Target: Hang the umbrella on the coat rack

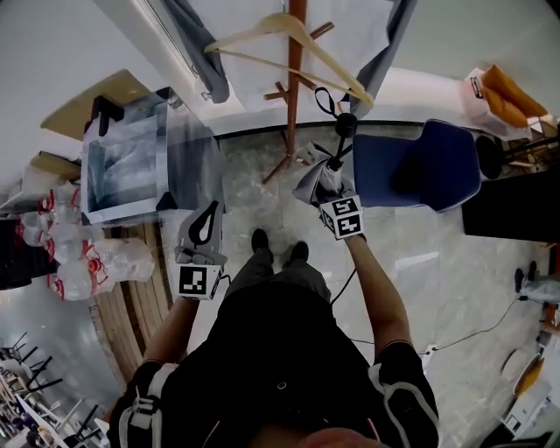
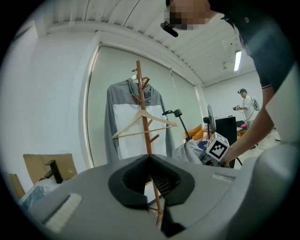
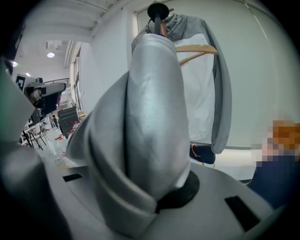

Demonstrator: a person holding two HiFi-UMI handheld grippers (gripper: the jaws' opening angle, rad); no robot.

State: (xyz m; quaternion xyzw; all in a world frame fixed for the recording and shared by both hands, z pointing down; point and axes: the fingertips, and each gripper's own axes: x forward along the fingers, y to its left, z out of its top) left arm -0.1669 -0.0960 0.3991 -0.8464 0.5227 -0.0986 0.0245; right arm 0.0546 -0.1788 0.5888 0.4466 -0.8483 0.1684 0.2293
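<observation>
A folded grey umbrella points toward the wooden coat rack, its black handle and strap loop leading. My right gripper is shut on its fabric body. In the right gripper view the umbrella fills the middle, and its handle lies over the rack's top. The rack carries a wooden hanger and a grey-white hoodie. My left gripper is held left of the umbrella with nothing in it. In the left gripper view its tips meet, and the rack stands ahead.
A blue chair stands right of the rack. A dark-framed glass table and several plastic bottles are at the left. A black cabinet is far right. Another person stands in the background.
</observation>
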